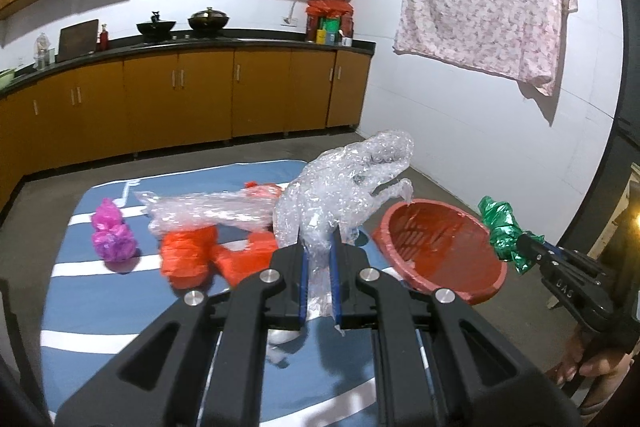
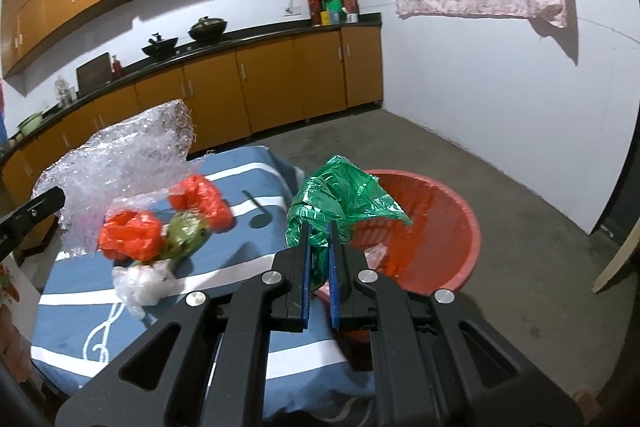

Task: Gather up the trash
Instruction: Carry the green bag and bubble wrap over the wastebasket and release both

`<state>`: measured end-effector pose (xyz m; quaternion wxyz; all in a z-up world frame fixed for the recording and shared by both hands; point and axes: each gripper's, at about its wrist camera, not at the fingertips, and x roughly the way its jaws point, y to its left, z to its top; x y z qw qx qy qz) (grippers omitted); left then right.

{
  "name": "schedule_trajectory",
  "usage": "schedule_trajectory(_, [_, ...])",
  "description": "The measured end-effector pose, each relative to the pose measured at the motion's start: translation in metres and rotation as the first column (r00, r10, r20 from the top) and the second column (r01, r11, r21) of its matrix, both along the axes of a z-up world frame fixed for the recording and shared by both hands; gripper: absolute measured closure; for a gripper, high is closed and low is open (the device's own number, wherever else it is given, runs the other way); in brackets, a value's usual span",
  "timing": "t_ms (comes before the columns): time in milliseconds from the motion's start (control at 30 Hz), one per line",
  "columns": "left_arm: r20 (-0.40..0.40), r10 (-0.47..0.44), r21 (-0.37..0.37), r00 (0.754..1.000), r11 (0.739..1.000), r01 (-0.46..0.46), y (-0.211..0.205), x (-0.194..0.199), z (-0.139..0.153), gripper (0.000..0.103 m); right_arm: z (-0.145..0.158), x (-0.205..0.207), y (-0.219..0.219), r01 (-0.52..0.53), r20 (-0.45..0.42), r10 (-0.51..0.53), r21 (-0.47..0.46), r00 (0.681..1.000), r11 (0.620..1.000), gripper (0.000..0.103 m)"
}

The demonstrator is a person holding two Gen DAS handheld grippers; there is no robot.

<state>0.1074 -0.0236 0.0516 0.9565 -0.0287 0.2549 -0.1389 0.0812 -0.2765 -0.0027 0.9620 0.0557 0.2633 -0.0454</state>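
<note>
Over bed edge | R tool (image 2: 319,247) clamped on crumpled green plastic bag (image 2: 340,199), round red plastic basin (image 2: 460,219) just ahead-right, nearer R | L tool (image 1: 320,259) clamped on clear bubble-wrap wad (image 1: 344,183), basin to its right | est. next: drop both in.

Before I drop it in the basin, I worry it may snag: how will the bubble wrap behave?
The bubble wrap, pinched in the left tongs, holds its crumpled shape upright, so it is probably light and springy. A loose tail droops over the red basin rim and may catch there.
</note>
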Motion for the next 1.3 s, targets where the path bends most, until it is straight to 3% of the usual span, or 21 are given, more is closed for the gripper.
schedule_trajectory(733, [-0.121, -0.185, -0.050, 0.975, 0.982, 0.180, -0.122, 0.092, -0.054, 0.093, -0.015, 0.038, -0.070, 0.131, -0.007, -0.131, 0.021, 0.991, 0.991, 0.095])
schedule_trajectory(1233, [-0.151, -0.251, -0.040, 0.956, 0.968, 0.248, -0.169, 0.126, -0.080, 0.091, -0.024, 0.069, -0.093, 0.135, 0.012, -0.137, 0.108, 0.990, 0.985, 0.095])
schedule_trajectory(1300, [-0.158, -0.248, -0.041, 0.956, 0.969, 0.245, -0.169, 0.130, -0.084, 0.086, -0.027, 0.072, -0.097, 0.133, 0.010, -0.135, 0.129, 0.991, 0.983, 0.089])
